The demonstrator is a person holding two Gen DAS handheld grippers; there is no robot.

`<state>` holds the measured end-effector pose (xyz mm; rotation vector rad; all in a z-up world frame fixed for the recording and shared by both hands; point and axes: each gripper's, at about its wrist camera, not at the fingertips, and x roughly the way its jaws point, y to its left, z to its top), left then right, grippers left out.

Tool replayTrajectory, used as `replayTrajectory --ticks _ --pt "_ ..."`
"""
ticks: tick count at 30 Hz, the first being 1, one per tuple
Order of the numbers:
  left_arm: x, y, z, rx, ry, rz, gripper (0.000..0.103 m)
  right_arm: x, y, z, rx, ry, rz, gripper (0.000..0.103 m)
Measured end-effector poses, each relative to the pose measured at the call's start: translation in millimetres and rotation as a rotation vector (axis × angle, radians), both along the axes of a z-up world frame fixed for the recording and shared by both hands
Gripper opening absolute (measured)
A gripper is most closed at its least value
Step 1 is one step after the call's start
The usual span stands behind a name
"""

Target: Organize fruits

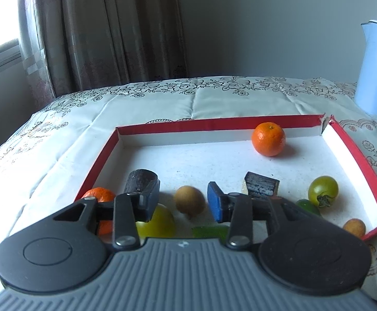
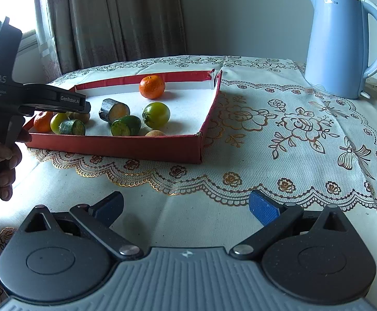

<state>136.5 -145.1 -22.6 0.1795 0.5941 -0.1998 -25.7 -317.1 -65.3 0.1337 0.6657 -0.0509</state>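
Note:
A red tray [image 1: 214, 125] with a white floor holds the fruit. My left gripper [image 1: 183, 195] is open just above the tray floor, and a small brown fruit [image 1: 189, 199] lies between its fingers with a gap on each side. An orange [image 1: 268, 139] sits at the back and a second orange [image 1: 99, 194] at the near left corner. One green tomato [image 1: 322, 191] lies right and another [image 1: 157, 221] under the left finger. My right gripper [image 2: 186, 204] is open over the tablecloth, with nothing between its fingers.
Dark-skinned cut pieces [image 1: 141, 181] [image 1: 262, 187], green pieces [image 2: 126, 125] and another small brown fruit [image 1: 354, 227] also lie in the tray. A blue kettle [image 2: 344, 44] stands at the back right. A hand [image 2: 4, 160] holds the left gripper. Curtains hang behind the table.

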Motion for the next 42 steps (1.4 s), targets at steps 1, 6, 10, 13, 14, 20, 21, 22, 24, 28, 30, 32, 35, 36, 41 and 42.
replayTrajectory --ticks 1,6,10,13,14,20,21,22,24,28,30,32,35,36,41,42 --pt "-3 1 2 -0.002 -0.007 0.005 0.052 0 0 0 0.001 -0.001 0.0 0.103" --pt "-42 21 17 -0.014 -0.12 0.028 0.102 1 1 -1 -0.009 0.003 0.001 0.103" --pt "-72 49 24 -0.048 -0.129 0.039 0.103 0 2 -1 -0.013 0.004 0.0 0.103" --pt "-93 68 23 -0.075 -0.13 0.044 0.103 0 2 -1 -0.013 0.006 -0.001 0.103" --pt "-101 72 22 -0.065 -0.143 0.042 0.103 1 2 -1 -0.016 0.008 -0.001 0.103" --pt "-137 85 20 0.023 -0.211 0.09 0.103 -11 15 12 -0.122 -0.082 -0.064 0.103" --pt "-142 86 19 0.046 -0.215 0.108 0.103 -13 20 15 -0.163 -0.104 -0.087 0.103" --pt "-145 88 18 0.067 -0.216 0.126 0.103 -15 26 18 -0.201 -0.117 -0.102 0.103" --pt "-148 92 17 0.085 -0.208 0.151 0.103 -17 38 22 -0.254 -0.118 -0.098 0.103" --pt "-153 110 19 0.018 -0.164 0.154 0.103 -21 60 28 -0.265 -0.125 -0.055 0.103" --pt "-155 118 21 -0.015 -0.152 0.158 0.103 -25 69 32 -0.264 -0.141 -0.042 0.103" --pt "-157 126 24 -0.036 -0.136 0.158 0.103 -29 79 36 -0.264 -0.152 -0.024 0.103" --pt "-161 134 27 -0.05 -0.14 0.158 0.103 -32 94 40 -0.284 -0.158 -0.004 0.103" --pt "-162 136 28 -0.052 -0.145 0.162 0.103 -32 98 40 -0.288 -0.16 0.0 0.103" --pt "-165 144 31 -0.068 -0.149 0.176 0.103 -37 114 44 -0.299 -0.173 0.03 0.103" --pt "-165 145 31 -0.067 -0.149 0.176 0.103 -38 116 45 -0.3 -0.176 0.034 0.103"
